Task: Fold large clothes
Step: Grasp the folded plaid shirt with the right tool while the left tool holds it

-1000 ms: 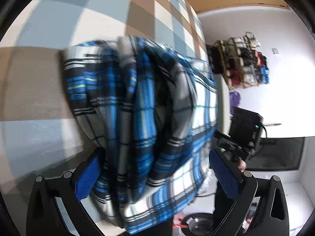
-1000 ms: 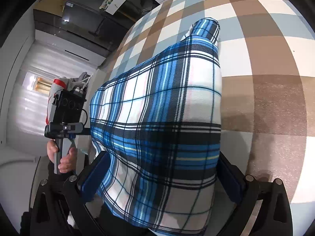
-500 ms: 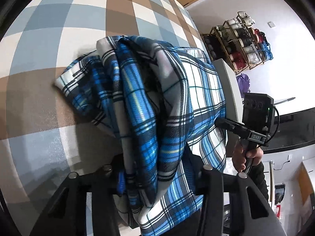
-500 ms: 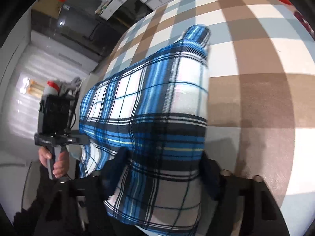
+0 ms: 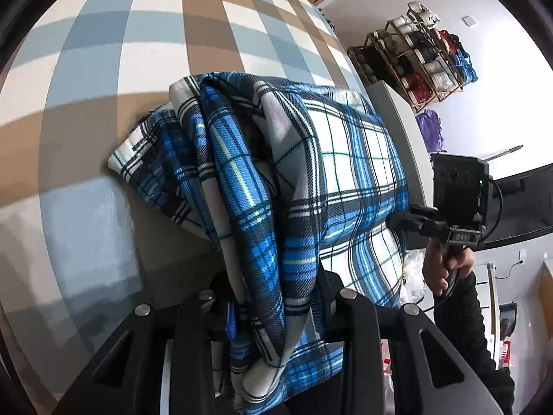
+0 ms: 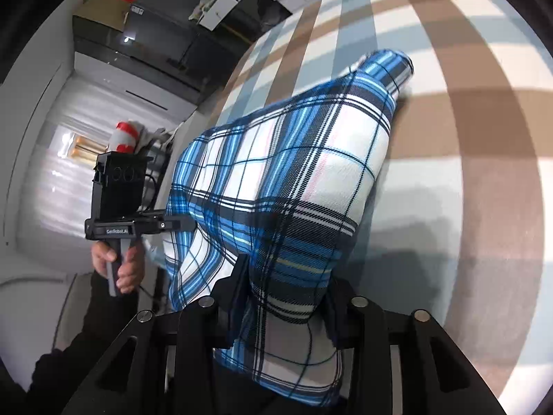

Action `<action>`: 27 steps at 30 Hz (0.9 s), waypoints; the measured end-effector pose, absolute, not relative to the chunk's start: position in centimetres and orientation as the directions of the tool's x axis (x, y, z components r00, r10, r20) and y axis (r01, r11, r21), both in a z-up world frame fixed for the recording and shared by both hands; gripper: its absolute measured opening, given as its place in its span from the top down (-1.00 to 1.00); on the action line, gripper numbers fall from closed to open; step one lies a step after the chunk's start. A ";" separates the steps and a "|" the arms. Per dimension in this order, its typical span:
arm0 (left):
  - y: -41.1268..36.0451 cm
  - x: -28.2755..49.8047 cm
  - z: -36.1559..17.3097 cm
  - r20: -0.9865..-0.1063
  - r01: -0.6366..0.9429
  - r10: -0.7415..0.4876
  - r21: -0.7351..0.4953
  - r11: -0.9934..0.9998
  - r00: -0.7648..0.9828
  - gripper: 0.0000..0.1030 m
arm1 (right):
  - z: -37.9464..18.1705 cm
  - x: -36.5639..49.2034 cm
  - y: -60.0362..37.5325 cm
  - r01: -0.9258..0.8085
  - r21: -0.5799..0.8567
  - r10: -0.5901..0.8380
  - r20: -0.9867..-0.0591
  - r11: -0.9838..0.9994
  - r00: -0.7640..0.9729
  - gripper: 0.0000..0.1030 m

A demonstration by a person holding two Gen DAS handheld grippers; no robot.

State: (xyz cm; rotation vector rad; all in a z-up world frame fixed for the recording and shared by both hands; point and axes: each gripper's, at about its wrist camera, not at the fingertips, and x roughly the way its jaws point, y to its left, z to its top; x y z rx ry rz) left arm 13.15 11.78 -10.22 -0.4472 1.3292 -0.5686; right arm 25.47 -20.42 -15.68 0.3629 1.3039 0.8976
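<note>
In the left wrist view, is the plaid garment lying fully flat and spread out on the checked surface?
No: the plaid garment is bunched into thick folds, its near end gathered between the left gripper fingers.

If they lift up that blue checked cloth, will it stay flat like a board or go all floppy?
Probably floppy: the plaid cloth already bunches into soft rolls where the left gripper pinches it. It likely sags in the middle, since it droops over the table edge between that one and the right gripper. It seems thick, so maybe a bit heavy.
</note>
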 end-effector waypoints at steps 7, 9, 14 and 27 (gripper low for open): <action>12.0 14.1 -10.9 -0.776 0.088 -0.618 -0.612 0.786 0.124 0.36 | -16.7 27.3 -18.9 -0.348 0.652 0.694 -0.720 0.673 -0.006 -0.22; 12.0 13.9 -10.9 -0.773 0.090 -0.621 -0.615 0.784 0.127 0.36 | -16.7 27.4 -18.7 -0.337 0.652 0.695 -0.719 0.679 0.008 -0.18; 11.8 13.0 -10.1 -0.772 0.111 -0.622 -0.612 0.783 0.129 0.54 | -15.4 25.9 -19.2 -0.377 0.672 0.743 -0.666 0.637 0.067 0.42; 12.9 11.5 -4.5 -0.744 0.145 -0.628 -0.612 0.778 0.228 0.61 | -8.4 22.9 -18.4 -0.410 0.658 0.768 -0.601 0.632 0.219 0.56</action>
